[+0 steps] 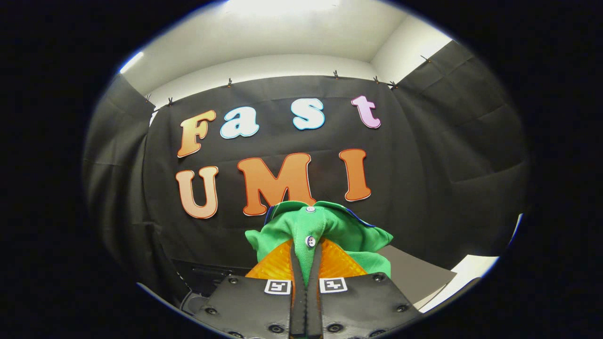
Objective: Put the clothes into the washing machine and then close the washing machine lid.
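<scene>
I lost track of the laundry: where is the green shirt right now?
In the gripper view, the green shirt is pinched between the gripper fingers, bunched up just ahead of them and held up in front of the booth's black cloth wall.

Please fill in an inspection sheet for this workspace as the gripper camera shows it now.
Surface: a pale tabletop low beyond the fingers.
Job's things: green shirt with white buttons, lifted clear, bunched above the fingertips.
Clutter: nothing seen.
Grippers: gripper shut on the shirt, both fingers pressing a fold between them.
Cables: nothing seen.
Surroundings: black cloth wall clipped up, white ceiling above; a dark unit below, too hidden to identify.
</scene>
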Demonstrator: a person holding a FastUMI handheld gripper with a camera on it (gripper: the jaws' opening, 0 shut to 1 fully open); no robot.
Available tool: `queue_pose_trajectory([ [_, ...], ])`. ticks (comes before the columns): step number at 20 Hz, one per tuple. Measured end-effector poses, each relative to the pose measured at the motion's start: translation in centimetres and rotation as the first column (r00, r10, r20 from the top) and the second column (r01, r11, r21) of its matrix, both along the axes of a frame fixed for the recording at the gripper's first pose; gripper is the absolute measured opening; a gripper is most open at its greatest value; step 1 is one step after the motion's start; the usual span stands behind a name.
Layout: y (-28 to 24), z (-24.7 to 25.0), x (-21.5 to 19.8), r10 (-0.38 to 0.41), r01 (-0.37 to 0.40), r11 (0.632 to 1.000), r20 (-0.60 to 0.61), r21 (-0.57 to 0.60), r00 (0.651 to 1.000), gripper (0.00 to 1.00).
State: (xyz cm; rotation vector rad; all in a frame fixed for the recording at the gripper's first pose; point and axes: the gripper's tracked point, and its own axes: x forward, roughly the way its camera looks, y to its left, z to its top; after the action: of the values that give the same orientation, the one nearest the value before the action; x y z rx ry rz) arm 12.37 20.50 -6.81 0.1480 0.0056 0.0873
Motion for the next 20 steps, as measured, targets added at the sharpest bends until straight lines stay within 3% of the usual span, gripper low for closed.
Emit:
queue_pose_trajectory([
  [4, 5.8, 2.8, -1.9, -0.009, 0.011, 0.999, 0.041, -0.05, 0.999, 0.09],
  [10, 15.6, 5.6, -2.3, 0.053, -0.05, 0.998, 0.074, -0.038, 0.996, 0.09],
  [15, 22.1, 5.4, -1.6, 0.134, -0.131, 0.991, 0.066, -0.038, 0.989, 0.09],
  [20, 26.7, 2.8, 0.1, 0.158, -0.157, 0.987, 0.053, -0.015, 0.986, 0.09],
])
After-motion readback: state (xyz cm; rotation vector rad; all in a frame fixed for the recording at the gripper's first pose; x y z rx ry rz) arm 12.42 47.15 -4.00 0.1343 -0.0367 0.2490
